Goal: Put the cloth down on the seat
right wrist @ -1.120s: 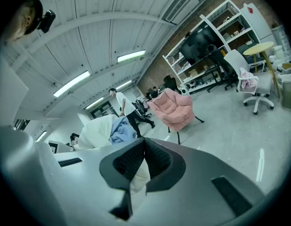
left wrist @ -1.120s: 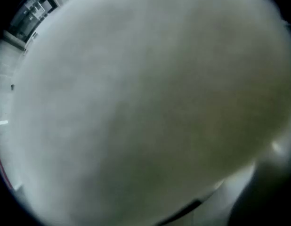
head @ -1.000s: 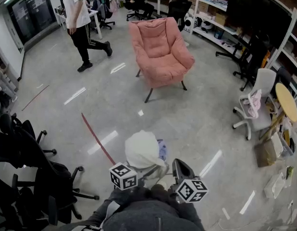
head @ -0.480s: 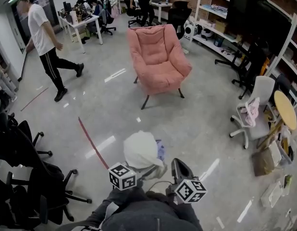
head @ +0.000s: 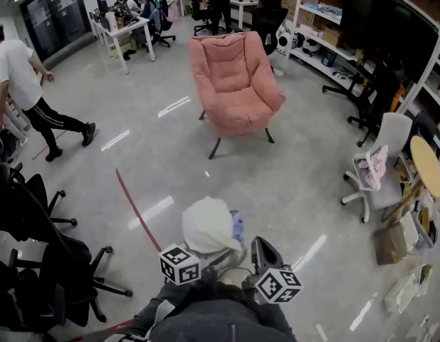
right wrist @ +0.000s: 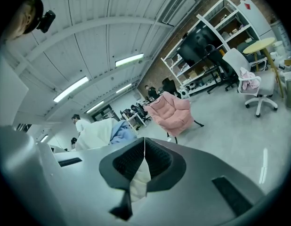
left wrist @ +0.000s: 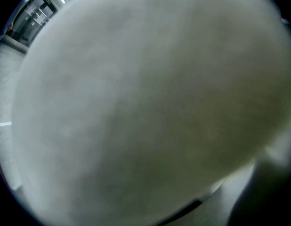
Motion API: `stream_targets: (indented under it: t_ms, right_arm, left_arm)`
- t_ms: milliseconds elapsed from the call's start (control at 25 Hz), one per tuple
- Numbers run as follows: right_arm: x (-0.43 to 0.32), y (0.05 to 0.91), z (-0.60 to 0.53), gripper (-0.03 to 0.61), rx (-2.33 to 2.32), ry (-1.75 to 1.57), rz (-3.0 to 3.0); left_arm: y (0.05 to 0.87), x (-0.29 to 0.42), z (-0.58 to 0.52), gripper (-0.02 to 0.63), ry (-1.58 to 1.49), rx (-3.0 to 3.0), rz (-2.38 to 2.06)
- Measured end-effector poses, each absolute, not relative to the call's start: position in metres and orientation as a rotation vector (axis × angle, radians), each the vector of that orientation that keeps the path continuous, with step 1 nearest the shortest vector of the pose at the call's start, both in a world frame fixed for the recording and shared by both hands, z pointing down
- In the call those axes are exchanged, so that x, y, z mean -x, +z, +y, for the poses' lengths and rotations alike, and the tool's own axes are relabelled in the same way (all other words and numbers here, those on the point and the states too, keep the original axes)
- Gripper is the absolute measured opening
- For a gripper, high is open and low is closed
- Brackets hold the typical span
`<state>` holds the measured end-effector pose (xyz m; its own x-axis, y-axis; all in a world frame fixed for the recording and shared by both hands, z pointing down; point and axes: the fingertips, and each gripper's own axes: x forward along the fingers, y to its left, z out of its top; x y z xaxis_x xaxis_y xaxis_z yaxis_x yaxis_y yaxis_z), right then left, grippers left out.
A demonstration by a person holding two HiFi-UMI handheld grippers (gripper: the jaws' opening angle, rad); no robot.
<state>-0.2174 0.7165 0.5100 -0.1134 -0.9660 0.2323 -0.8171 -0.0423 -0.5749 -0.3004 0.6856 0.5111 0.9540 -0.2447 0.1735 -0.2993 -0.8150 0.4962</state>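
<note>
A bunched white cloth (head: 208,225) with a pale blue patch (head: 238,225) rides off the floor at the front of my left gripper (head: 198,251). The cloth (left wrist: 145,102) fills the left gripper view, so the jaws are buried in it. My right gripper (head: 261,251) is just to its right. Its jaws (right wrist: 143,147) are shut on a thin white strip of the cloth (right wrist: 140,180), and the bundle (right wrist: 101,132) shows to their left. The pink armchair (head: 234,84) stands well ahead across bare floor, with its seat (head: 241,114) bare. It also appears small in the right gripper view (right wrist: 176,113).
A person (head: 24,84) walks at the far left. Black office chairs (head: 35,241) crowd the near left. A white office chair (head: 376,166) with pink fabric and a round table (head: 426,159) stand at the right, shelves behind. A red line (head: 134,209) marks the floor.
The walking person has moved from the back towards the far left. The cloth and both grippers keep the same places in the view, and the armchair has barely shifted.
</note>
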Motion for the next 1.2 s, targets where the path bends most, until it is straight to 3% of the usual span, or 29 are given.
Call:
stream_targets:
  t_ms: [480, 1200]
  right_arm:
    - [0.182, 0.524, 0.658, 0.012, 1.955, -0.932, 1.944]
    - [0.114, 0.500, 0.473, 0.012, 2.037, -0.881, 1.906]
  left_arm:
    - [0.520, 0.261, 0.622, 0.275, 0.181, -2.567, -0.351]
    - [0.505, 0.190, 0.443, 0.275, 0.182, -2.569, -0.230]
